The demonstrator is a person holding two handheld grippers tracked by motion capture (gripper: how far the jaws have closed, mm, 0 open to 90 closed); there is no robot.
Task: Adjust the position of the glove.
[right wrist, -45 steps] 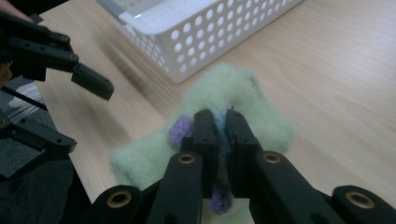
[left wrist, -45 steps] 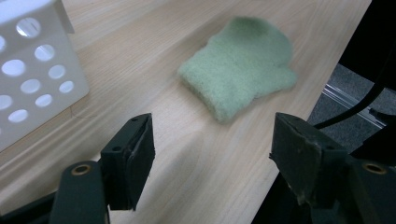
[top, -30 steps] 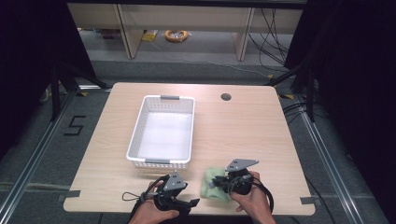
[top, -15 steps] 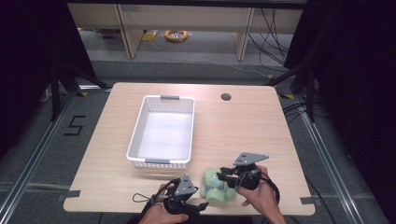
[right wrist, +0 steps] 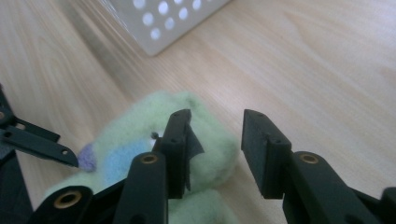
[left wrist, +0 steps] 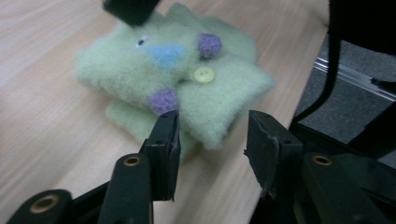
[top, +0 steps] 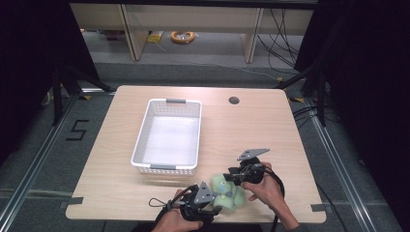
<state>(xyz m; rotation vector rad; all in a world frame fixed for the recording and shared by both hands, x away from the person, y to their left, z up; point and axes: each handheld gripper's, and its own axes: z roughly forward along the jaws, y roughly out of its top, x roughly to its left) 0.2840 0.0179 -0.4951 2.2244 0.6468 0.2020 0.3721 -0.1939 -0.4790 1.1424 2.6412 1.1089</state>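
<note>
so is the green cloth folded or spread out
Folded. In the left gripper view the cloth lies doubled over itself in layers on the table, near the edge, outside the basket.

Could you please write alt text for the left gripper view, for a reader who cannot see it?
A pale green felt toy with purple bobbles, a blue patch and a yellow button lies near the edge of a wooden table. The left gripper points at it, jaws apart, nothing pressed between them.
</note>
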